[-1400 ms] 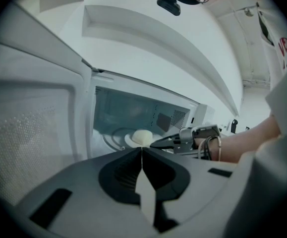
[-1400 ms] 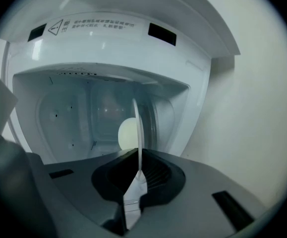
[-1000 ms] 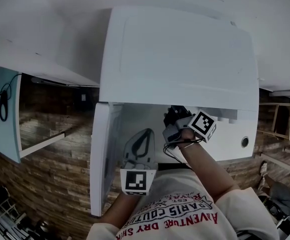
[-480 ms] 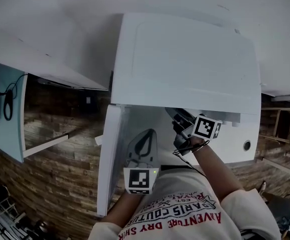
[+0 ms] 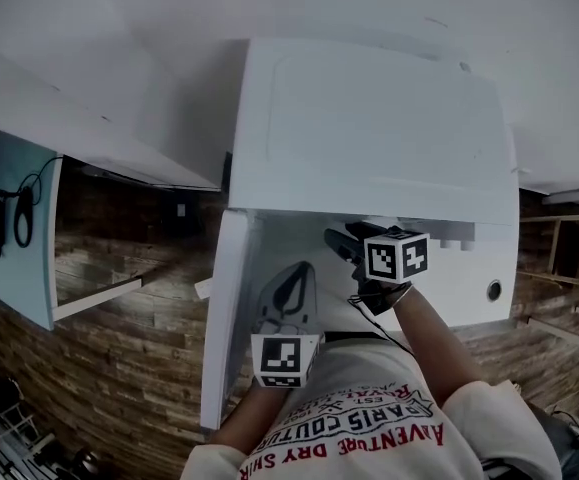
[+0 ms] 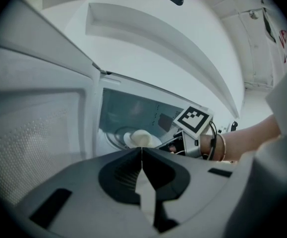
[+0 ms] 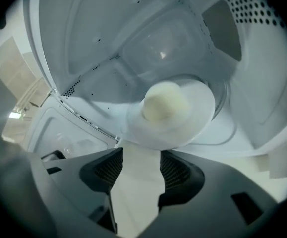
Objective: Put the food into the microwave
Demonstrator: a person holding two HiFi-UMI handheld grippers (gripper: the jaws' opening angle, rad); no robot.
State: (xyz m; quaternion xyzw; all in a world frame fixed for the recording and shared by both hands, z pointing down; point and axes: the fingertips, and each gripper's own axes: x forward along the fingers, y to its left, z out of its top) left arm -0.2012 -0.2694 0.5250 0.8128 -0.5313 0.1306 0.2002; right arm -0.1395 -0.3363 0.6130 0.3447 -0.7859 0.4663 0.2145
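Just beyond the fingers of the right gripper [image 7: 142, 155], just opened and empty, sits the food [image 7: 165, 101]. Fingers of the left gripper [image 6: 142, 151] are clenched; nothing between.

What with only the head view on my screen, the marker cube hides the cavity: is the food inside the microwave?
Observer: Yes. The right gripper view shows a pale round food on a white plate, sitting inside the microwave.
Operator: Is that plate gripped?
Observer: No. The right gripper has its jaws apart, having just been opening, and the plate lies beyond their tips.
Operator: And the other one?
Observer: The left gripper has its jaws together, with nothing between them.
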